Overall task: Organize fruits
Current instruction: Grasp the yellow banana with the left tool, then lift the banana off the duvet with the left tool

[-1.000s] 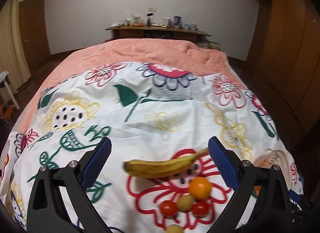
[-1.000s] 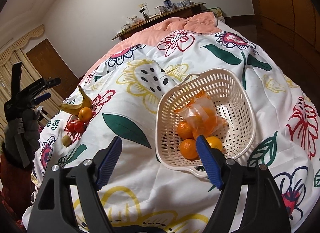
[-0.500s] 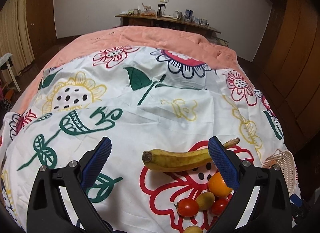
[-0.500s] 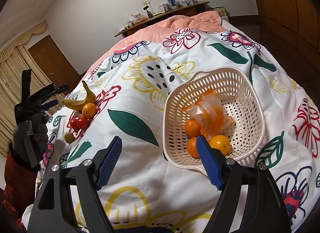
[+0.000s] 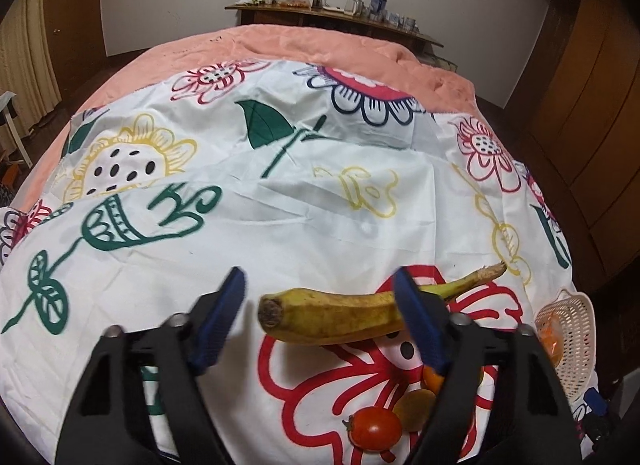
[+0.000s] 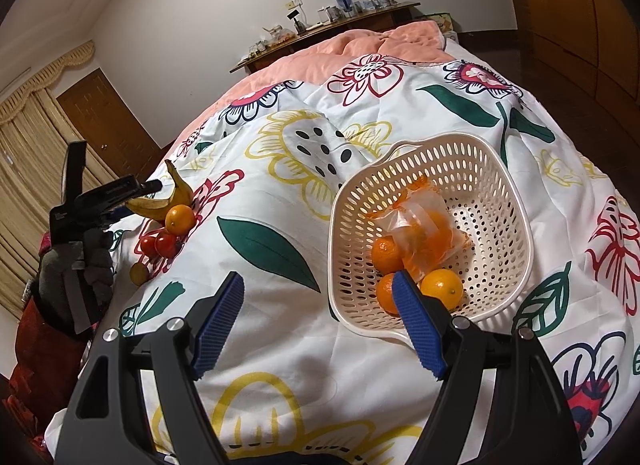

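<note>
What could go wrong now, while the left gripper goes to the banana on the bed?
1. The left gripper, whose jaws have just been closing, has only the blunt end of the banana between them; an end grip may let it swing or slip.
2. The orange and tomatoes lie close by the banana on the soft quilt; lifting it may set them rolling.

No readable text, labels, brand names, numbers or signs appear anywhere in either wrist camera view.
</note>
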{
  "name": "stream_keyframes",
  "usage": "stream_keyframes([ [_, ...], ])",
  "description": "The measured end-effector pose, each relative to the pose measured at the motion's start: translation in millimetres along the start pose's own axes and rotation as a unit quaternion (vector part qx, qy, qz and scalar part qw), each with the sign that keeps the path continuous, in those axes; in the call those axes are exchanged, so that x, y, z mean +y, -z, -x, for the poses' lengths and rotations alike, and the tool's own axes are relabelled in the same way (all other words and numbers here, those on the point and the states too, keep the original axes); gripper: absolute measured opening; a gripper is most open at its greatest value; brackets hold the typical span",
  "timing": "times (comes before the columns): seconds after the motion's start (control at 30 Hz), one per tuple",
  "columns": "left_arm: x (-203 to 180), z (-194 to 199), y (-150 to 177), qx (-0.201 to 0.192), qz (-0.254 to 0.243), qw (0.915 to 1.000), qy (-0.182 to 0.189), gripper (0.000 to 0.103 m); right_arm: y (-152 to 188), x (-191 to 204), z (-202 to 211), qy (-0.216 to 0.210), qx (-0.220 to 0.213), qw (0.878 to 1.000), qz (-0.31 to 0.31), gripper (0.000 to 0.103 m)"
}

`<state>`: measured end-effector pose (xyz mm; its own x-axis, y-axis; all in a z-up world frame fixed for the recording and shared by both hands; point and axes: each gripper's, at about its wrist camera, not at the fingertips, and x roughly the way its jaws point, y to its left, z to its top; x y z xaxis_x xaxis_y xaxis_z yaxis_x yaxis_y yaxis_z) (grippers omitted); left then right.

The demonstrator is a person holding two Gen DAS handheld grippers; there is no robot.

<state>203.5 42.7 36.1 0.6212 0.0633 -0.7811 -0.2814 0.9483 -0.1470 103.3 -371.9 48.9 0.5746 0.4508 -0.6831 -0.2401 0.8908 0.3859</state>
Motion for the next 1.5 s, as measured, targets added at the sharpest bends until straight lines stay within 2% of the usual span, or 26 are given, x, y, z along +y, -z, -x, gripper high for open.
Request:
stream_keyframes([
  [0.13, -8.4, -8.6, 3.6, 0.009, -0.016, 0.9998, -0.003, 0.059, 0.1, -0.2, -0.2, 0.0, 0.0, 1.0, 0.0, 0.076],
  [0.67, -39.1, 1.2, -5.4, -0.035, -0.035, 0.9987, 0.008, 0.057, 1.6, 4.1, -2.8, -0.002, 0.003, 1.0, 0.004, 0.076],
  [0.77, -38.2, -5.7, -5.0, -0.031, -0.03, 0.999, 0.002, 0.059, 0.9, 3.2, -1.8, -0.002, 0.001, 1.0, 0.003, 0.076],
  [0.87, -36.2, -13.9, -3.2, -0.02, -0.03, 0.9993, 0.005, 0.064, 1.0, 2.3, -1.4, -0.002, 0.002, 1.0, 0.002, 0.076],
  [1.07, -22.2, -31.8, -3.2, 0.029, 0.004, 0.9995, 0.01, 0.064, 0.3, 2.1, -1.9, -0.002, 0.002, 1.0, 0.003, 0.076],
  [1.13, -18.7, -32.5, -3.9, 0.03, 0.012, 0.9994, 0.014, 0.061, 0.2, 1.8, -1.4, -0.001, 0.001, 1.0, 0.004, 0.076],
  [1.23, -18.9, -32.0, -2.6, 0.028, 0.008, 0.9996, 0.0, 0.047, 0.2, 1.2, -1.3, 0.0, 0.001, 1.0, 0.003, 0.076],
  [1.3, -15.6, -29.5, -3.2, 0.025, 0.017, 0.9995, 0.008, 0.04, 0.1, 1.4, -1.3, 0.0, 0.001, 1.0, 0.004, 0.076],
  [1.5, -17.8, -14.2, -4.5, 0.007, 0.018, 0.9993, 0.031, 0.031, -0.8, 4.0, -0.6, 0.001, 0.001, 1.0, 0.008, 0.076],
])
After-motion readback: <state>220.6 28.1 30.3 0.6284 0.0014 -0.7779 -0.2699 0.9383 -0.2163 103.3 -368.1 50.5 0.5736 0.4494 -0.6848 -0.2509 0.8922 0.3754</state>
